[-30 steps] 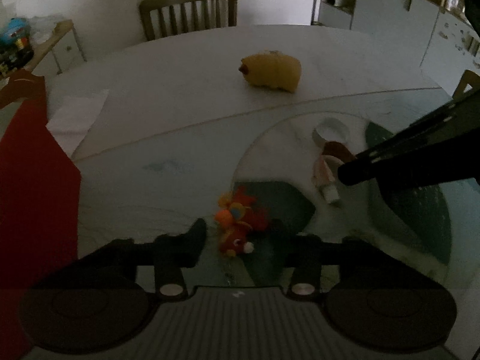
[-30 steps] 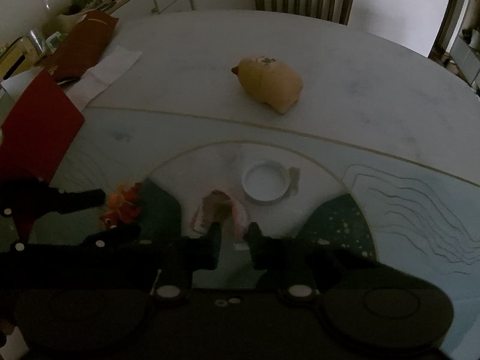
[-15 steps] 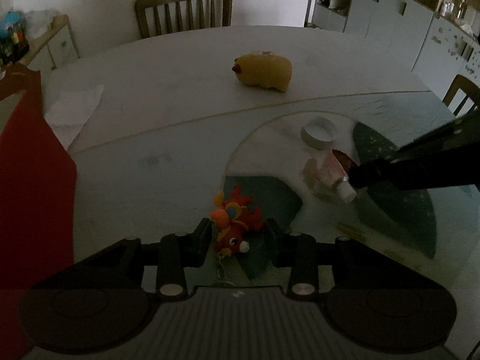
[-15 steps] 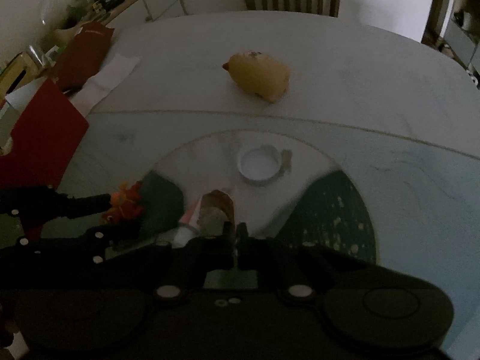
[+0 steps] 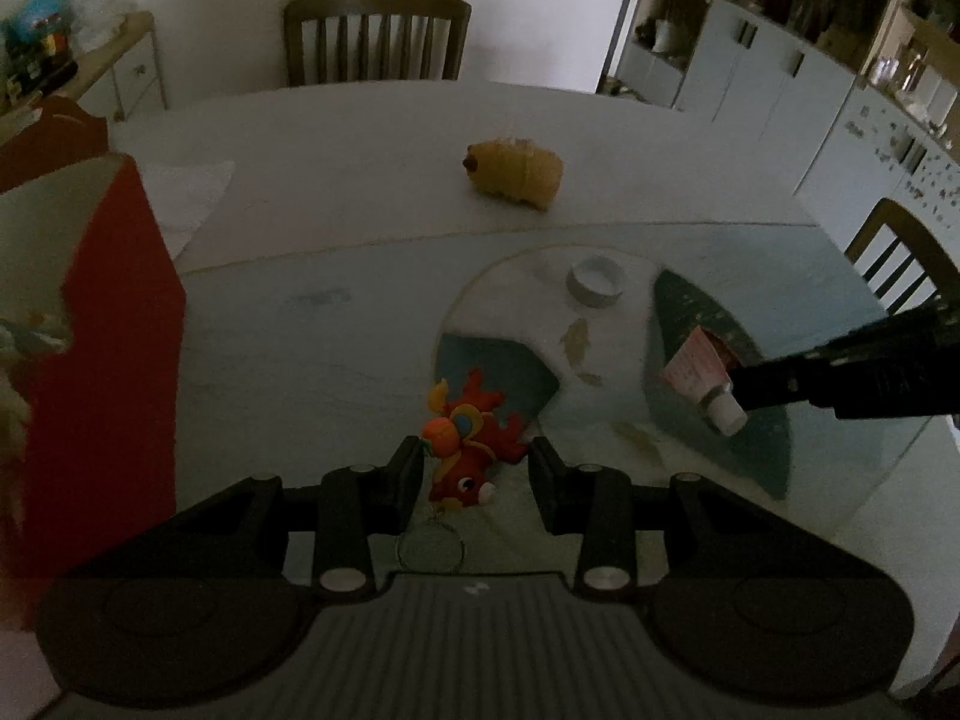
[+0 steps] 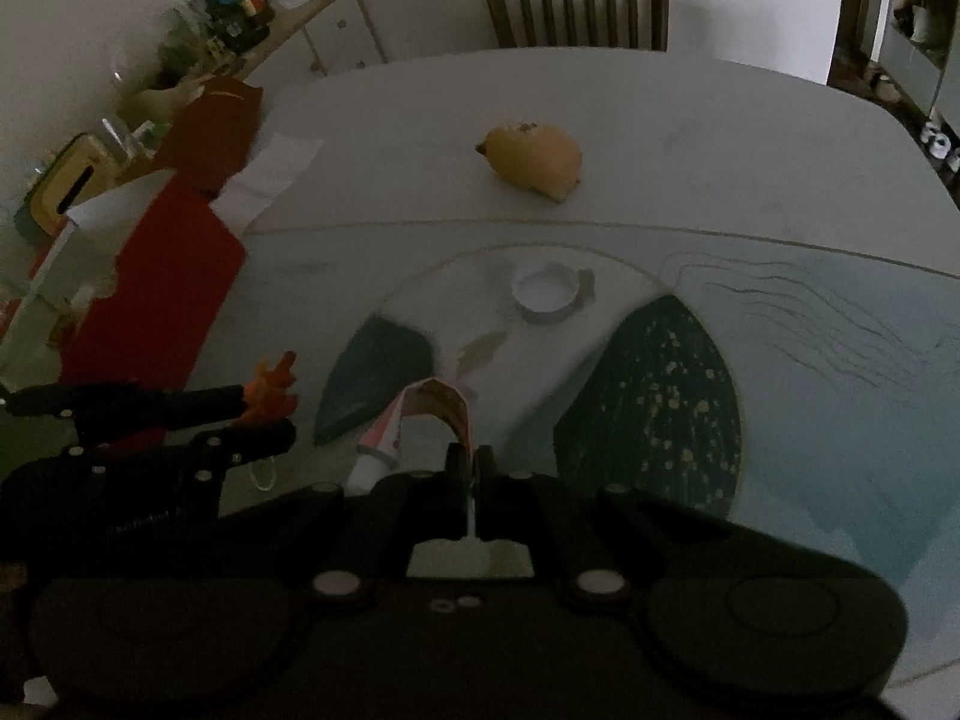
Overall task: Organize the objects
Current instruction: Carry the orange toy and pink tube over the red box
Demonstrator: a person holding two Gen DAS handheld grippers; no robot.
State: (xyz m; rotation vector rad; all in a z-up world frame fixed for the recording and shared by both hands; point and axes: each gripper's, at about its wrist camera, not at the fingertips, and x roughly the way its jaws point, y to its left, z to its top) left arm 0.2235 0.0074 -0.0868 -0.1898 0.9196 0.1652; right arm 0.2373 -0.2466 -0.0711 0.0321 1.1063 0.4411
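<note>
A small red and orange dragon toy (image 5: 465, 456) with a key ring sits between the fingers of my left gripper (image 5: 477, 462), which is shut on it just above the glass table (image 5: 336, 360). The right wrist view shows the same toy (image 6: 273, 390) at the left gripper's tips. My right gripper (image 6: 470, 459) is shut on the folded end of a pink tube (image 6: 420, 414) with a white cap, held off the table. In the left wrist view the tube (image 5: 699, 372) hangs from the right gripper (image 5: 741, 390) at the right.
A yellow plush toy (image 5: 516, 177) lies further back on the table. A white tape roll (image 5: 595, 282) lies between it and the grippers. A red paper bag (image 5: 102, 360) stands at the left edge beside white paper (image 5: 186, 192). A wooden chair (image 5: 375, 36) stands behind the table.
My left gripper closed on the dragon toy and both views rose. My right gripper shut on the pink tube and lifted it off the table.
</note>
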